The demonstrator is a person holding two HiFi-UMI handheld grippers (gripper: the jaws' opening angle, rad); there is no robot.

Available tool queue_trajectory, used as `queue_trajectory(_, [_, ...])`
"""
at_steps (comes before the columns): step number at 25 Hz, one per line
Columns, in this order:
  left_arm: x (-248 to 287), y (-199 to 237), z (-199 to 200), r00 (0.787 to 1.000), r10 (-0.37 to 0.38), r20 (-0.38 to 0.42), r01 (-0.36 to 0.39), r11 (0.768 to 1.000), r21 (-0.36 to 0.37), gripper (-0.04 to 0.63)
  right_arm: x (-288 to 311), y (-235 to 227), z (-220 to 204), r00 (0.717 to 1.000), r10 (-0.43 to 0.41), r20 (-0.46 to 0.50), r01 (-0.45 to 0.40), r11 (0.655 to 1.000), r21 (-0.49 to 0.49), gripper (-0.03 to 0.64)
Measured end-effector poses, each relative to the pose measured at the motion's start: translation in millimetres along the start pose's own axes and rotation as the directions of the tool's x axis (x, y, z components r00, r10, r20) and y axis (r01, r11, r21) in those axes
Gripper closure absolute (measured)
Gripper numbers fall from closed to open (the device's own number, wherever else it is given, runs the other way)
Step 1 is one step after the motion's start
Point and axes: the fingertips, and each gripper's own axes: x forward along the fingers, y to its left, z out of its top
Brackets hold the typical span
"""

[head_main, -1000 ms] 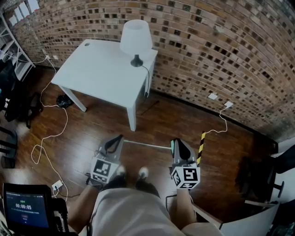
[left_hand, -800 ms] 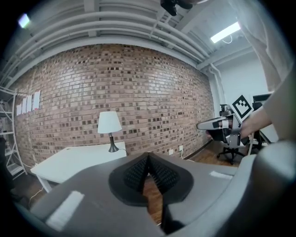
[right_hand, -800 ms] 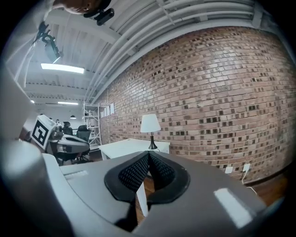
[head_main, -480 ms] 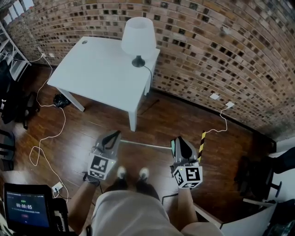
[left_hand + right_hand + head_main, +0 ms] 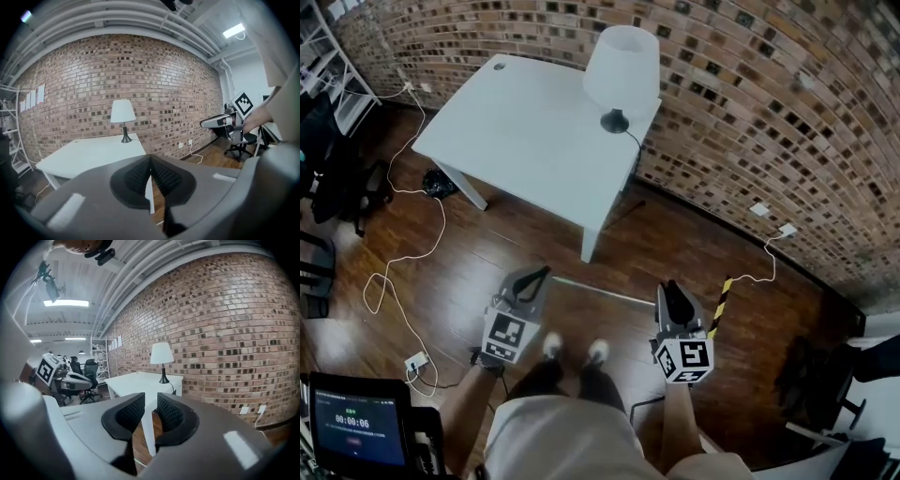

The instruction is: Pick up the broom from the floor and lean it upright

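Right tongs (image 5: 670, 287) just opening, empty; left tongs (image 5: 543, 274) closed; broom (image 5: 600, 291) on floor

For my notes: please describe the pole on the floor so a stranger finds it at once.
Start at the white table by the brick wall. On the wood floor before its near leg lies a thin pale pole. Unlike the curling white cables, it is straight.

A brick wall (image 5: 750, 112) is running along a dark wooden floor (image 5: 487, 258). A white table (image 5: 525, 141) is standing against it, with a white-shaded lamp (image 5: 622, 66) sitting at its wall-side corner. A white cable (image 5: 441, 230) is trailing past the table's left edge. A ceiling strip light (image 5: 65, 303) is glowing.
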Motion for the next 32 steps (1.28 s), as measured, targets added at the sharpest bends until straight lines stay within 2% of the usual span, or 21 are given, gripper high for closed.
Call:
queue_trajectory(4, [8, 13, -39, 0.998, 0.018, -0.061, -0.021, 0.999, -0.045, 0.594, 27, 7, -35, 0.998, 0.028, -0.057, -0.026, 0.999, 0.028, 0.517])
queue_trajectory(7, [23, 24, -71, 0.994, 0.032, -0.101, -0.04, 0.996, -0.078, 0.594, 52, 13, -67, 0.993, 0.066, -0.094, -0.061, 0.997, 0.053, 0.467])
queue_trajectory(14, [47, 33, -163, 0.977, 0.062, -0.206, -0.099, 0.979, -0.176, 0.594, 100, 23, -155, 0.973, 0.113, -0.203, -0.105, 0.993, 0.046, 0.465])
queue_trajectory(19, [61, 39, -244, 0.951, 0.066, -0.302, -0.145, 0.958, -0.247, 0.594, 137, 38, -233, 0.941, 0.169, -0.293, -0.162, 0.986, 0.047, 0.465])
queue_trajectory(24, [73, 38, -316, 0.928, 0.053, -0.37, -0.169, 0.943, -0.288, 0.594, 164, 51, -306, 0.904, 0.221, -0.365, -0.214, 0.975, 0.06, 0.465])
queue_trajectory(28, [83, 36, -373, 0.911, 0.051, -0.41, -0.195, 0.927, -0.319, 0.594, 184, 54, -372, 0.864, 0.25, -0.437, -0.255, 0.966, 0.048, 0.469])
queue_trajectory(32, [105, 28, -443, 0.894, 0.033, -0.446, -0.201, 0.92, -0.335, 0.594, 218, 42, -457, 0.814, 0.26, -0.519, -0.29, 0.957, 0.024, 0.472])
